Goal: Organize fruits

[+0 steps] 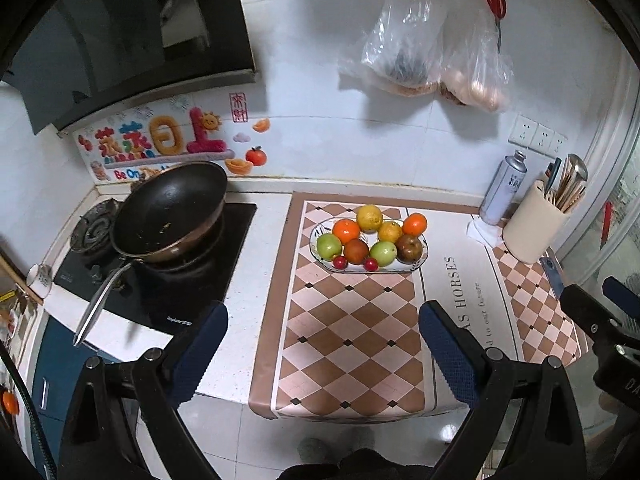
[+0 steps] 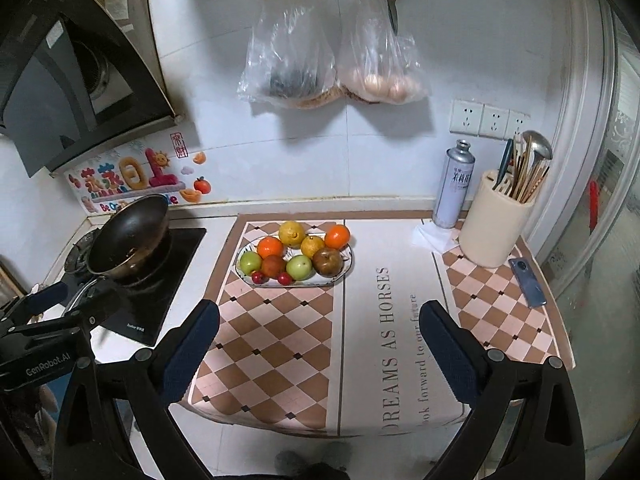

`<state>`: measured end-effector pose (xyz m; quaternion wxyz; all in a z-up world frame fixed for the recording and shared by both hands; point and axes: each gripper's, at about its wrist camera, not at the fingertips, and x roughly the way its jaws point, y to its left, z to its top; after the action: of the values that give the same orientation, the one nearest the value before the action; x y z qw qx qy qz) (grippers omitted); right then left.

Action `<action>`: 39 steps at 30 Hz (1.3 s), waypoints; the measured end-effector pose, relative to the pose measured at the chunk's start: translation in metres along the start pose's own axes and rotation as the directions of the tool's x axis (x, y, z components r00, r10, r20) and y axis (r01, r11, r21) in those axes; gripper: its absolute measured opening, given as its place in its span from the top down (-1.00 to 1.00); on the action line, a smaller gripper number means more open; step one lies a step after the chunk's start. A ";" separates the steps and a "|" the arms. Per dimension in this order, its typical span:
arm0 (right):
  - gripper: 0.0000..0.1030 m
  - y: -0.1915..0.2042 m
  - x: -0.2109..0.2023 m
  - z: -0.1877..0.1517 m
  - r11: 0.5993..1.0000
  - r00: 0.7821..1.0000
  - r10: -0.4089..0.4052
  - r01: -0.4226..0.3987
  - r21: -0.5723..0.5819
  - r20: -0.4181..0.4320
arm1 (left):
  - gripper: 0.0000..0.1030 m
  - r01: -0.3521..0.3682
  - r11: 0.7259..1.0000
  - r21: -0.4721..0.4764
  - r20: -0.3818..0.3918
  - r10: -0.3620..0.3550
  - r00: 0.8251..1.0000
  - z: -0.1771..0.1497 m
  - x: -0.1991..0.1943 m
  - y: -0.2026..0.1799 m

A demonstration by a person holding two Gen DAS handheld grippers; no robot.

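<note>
Left tool (image 1: 322,344): fingers wide apart, empty, above the bench (image 1: 260,248) front edge.
Right tool (image 2: 320,342): fingers wide apart, empty.
Fruits (image 2: 296,254): piled on the plate (image 2: 348,268) on the checked mat (image 2: 260,344), well beyond both tools.
Pan (image 1: 168,212): on the stove, left of the plate.

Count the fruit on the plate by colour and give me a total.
On the plate:
Orange: 2
Yellow: 2
Green: 2
Dark red-brown: 2
Small red: 2
Total: 10
</note>
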<state>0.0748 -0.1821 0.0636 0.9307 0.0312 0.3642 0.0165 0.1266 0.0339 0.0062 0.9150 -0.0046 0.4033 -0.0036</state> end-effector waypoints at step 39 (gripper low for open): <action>-0.98 -0.005 0.075 0.041 1.000 0.998 0.002 -0.001 0.022 -0.063 | -0.90 -0.052 0.998 0.028 -0.031 0.053 0.998 0.031 0.050 -0.022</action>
<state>0.1574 -0.1846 0.0428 0.9184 0.0413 0.3933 0.0140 0.1831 0.0116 -0.0099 0.9083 0.0184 0.4175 0.0149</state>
